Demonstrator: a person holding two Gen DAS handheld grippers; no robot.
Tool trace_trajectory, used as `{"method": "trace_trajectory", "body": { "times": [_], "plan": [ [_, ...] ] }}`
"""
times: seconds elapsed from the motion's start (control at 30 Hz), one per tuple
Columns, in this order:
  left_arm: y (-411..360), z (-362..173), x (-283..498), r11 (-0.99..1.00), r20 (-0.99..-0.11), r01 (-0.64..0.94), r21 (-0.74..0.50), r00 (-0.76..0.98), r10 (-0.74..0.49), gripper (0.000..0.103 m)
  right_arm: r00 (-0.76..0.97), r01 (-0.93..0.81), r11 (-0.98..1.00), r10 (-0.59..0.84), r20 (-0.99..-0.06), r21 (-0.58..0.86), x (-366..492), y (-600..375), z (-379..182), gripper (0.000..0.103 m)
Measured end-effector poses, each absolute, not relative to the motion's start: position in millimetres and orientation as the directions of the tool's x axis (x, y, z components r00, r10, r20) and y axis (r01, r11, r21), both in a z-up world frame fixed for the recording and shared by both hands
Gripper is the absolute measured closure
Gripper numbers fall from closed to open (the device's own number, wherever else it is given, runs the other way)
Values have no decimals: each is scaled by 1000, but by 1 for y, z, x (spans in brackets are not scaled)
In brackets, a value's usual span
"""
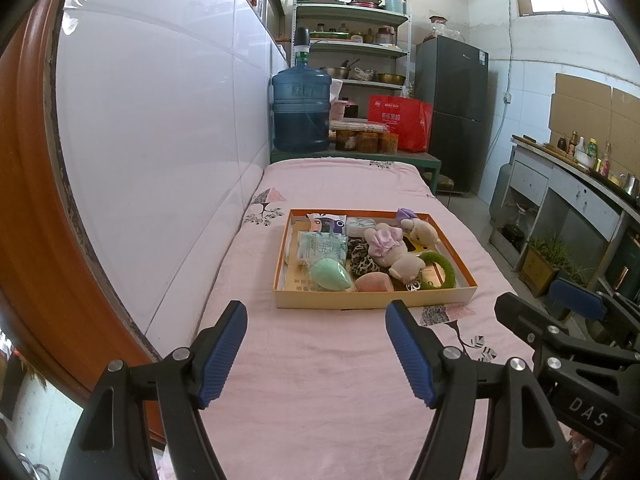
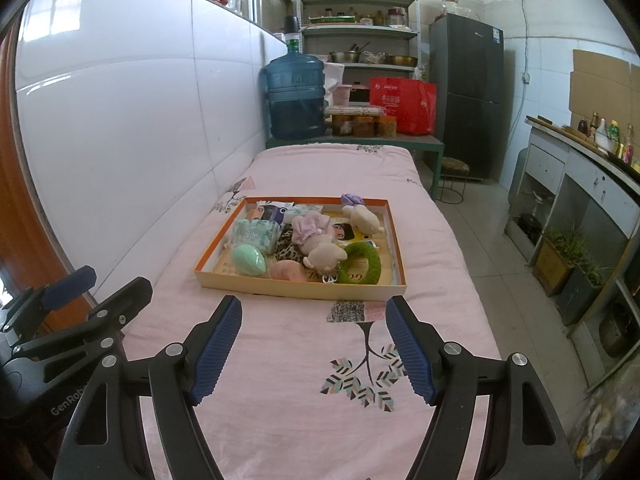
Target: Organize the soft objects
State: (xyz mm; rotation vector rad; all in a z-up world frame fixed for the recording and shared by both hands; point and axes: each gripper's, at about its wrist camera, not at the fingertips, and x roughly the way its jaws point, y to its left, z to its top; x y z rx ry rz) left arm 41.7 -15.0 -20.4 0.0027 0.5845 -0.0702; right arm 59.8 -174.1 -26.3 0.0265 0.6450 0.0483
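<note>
An orange-rimmed shallow box (image 1: 372, 300) (image 2: 296, 289) lies on the pink bed and holds soft objects: a mint green egg-shaped sponge (image 1: 330, 275) (image 2: 249, 259), a peach sponge (image 1: 374, 282) (image 2: 287, 270), a beige plush toy with a lilac bow (image 1: 394, 250) (image 2: 320, 246), a green fuzzy ring (image 1: 438, 270) (image 2: 360, 263), a leopard scrunchie (image 1: 362, 258) and tissue packs (image 1: 320, 246) (image 2: 256, 234). My left gripper (image 1: 316, 310) is open and empty, short of the box. My right gripper (image 2: 314, 304) is open and empty, also short of it.
A pink bedsheet (image 1: 320, 380) (image 2: 288, 380) covers the bed along a white tiled wall (image 1: 160, 140). A blue water jug (image 1: 301, 108), a red bag (image 1: 400, 120) and jars stand beyond the bed. A fridge (image 1: 452, 112), and a counter (image 2: 580, 176) on the right.
</note>
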Motion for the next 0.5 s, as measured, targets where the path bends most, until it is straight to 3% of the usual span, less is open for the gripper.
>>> {"method": "trace_trajectory", "body": {
  "times": [0.5],
  "plan": [
    [-15, -23, 41, 997, -553, 70, -20, 830, -70, 31, 799, -36, 999, 53, -599, 40, 61, -174, -29, 27]
  ]
}}
